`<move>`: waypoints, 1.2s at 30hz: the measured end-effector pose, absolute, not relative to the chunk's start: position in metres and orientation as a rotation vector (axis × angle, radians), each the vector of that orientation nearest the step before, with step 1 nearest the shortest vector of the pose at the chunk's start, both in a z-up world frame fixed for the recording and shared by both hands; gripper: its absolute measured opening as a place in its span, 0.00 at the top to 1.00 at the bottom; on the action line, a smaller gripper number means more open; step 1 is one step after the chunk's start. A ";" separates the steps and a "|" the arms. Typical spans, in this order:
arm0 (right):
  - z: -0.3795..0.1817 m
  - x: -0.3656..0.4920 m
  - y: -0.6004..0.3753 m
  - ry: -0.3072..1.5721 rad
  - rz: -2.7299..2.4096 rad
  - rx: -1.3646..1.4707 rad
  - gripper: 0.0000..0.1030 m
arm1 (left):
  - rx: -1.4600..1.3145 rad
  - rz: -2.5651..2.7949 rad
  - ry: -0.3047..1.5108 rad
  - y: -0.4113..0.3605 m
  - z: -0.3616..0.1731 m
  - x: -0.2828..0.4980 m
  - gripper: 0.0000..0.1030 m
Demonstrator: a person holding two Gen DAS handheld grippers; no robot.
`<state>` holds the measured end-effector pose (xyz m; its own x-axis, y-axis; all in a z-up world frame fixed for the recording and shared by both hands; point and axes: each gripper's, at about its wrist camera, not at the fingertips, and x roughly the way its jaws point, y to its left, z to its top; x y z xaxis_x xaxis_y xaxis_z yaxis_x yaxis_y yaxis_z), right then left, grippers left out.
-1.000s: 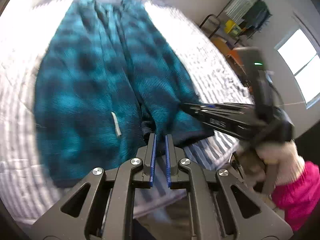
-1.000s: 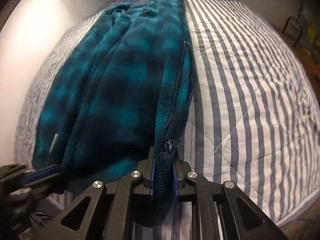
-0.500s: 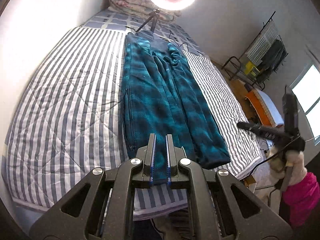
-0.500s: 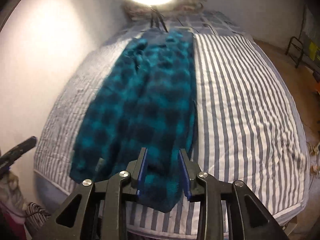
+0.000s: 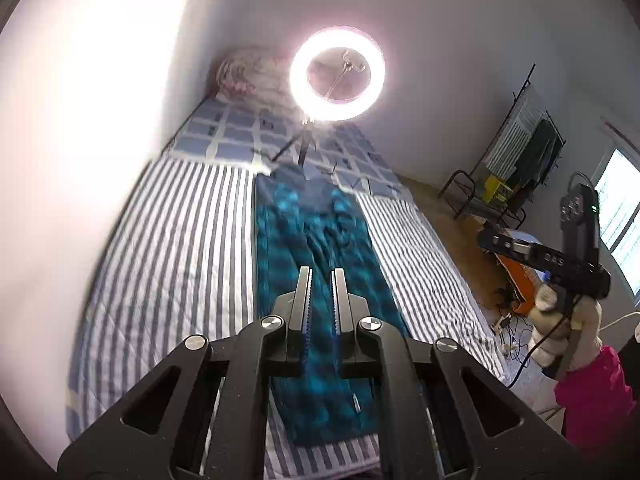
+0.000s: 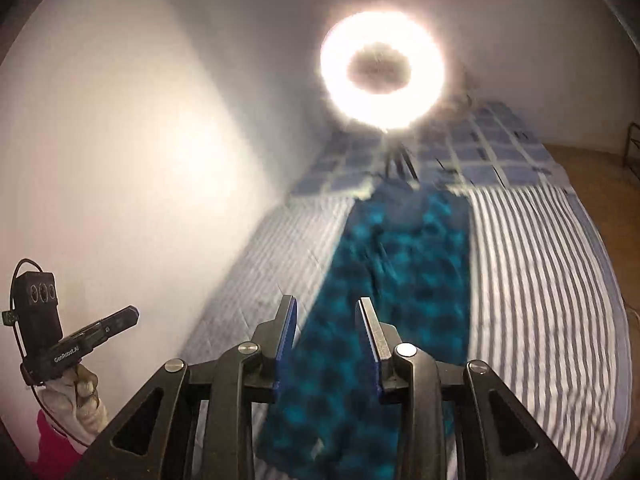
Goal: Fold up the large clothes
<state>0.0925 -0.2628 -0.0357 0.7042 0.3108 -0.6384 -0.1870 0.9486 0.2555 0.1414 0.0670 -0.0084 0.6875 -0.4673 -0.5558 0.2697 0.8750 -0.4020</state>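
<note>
A teal and black plaid fleece garment (image 5: 320, 256) lies folded into a long narrow strip down the middle of the striped bed (image 5: 176, 240). It also shows in the right wrist view (image 6: 400, 280). My left gripper (image 5: 321, 276) is held above the near end of the garment, its jaws nearly closed with a narrow gap and nothing between them. My right gripper (image 6: 327, 308) is open and empty, also raised above the garment's near end. Each gripper shows in the other's view, at far right (image 5: 536, 252) and far left (image 6: 96, 332).
A lit ring light (image 5: 337, 74) on a tripod stands at the bed's far end, by a checked pillow area (image 5: 240, 136). A white wall runs along the bed's left side. A clothes rack (image 5: 520, 160) and a window (image 5: 620, 216) are at right.
Both grippers let go of the garment's hem and pulled up and back from the bed. The right gripper opened wide. The garment now lies flat in a narrow strip.
</note>
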 end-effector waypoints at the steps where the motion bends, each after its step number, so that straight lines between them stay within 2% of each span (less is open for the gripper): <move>1: -0.033 0.102 -0.261 0.738 0.281 0.174 0.66 | -0.294 -0.421 0.700 0.067 -0.005 0.146 0.95; 4: -0.039 0.145 -0.256 0.760 0.286 0.155 0.64 | -0.276 -0.434 0.708 0.061 -0.014 0.156 0.95; 7: -0.062 0.197 -0.247 0.822 0.300 0.127 0.61 | -0.287 -0.457 0.771 0.048 -0.050 0.167 0.95; 10: -0.097 0.246 -0.240 0.887 0.331 0.122 0.50 | -0.305 -0.481 0.869 0.028 -0.104 0.174 0.95; 17: -0.212 0.356 -0.234 1.043 0.311 0.172 0.49 | -0.246 -0.581 1.070 -0.028 -0.207 0.173 0.95; 24: -0.272 0.416 -0.237 1.088 0.309 0.281 0.48 | -0.188 -0.634 1.171 -0.056 -0.266 0.164 0.95; 25: -0.278 0.422 -0.236 1.092 0.312 0.278 0.53 | -0.196 -0.635 1.174 -0.055 -0.269 0.164 0.95; 26: -0.281 0.426 -0.233 1.097 0.324 0.268 0.75 | -0.216 -0.638 1.177 -0.054 -0.273 0.163 0.95; 27: -0.282 0.429 -0.230 1.108 0.335 0.226 0.86 | -0.226 -0.640 1.178 -0.053 -0.275 0.162 0.95; 28: -0.279 0.431 -0.226 1.100 0.336 0.153 0.89 | -0.234 -0.643 1.175 -0.052 -0.278 0.159 0.95; 29: -0.277 0.432 -0.225 1.078 0.328 0.086 0.97 | -0.231 -0.646 1.172 -0.052 -0.279 0.157 0.95; 33: -0.300 0.446 -0.229 1.104 0.252 -0.013 0.97 | -0.207 -0.646 1.144 -0.057 -0.282 0.148 0.95; 36: -0.296 0.440 -0.223 1.053 0.277 -0.040 0.93 | -0.202 -0.653 1.131 -0.059 -0.283 0.145 0.95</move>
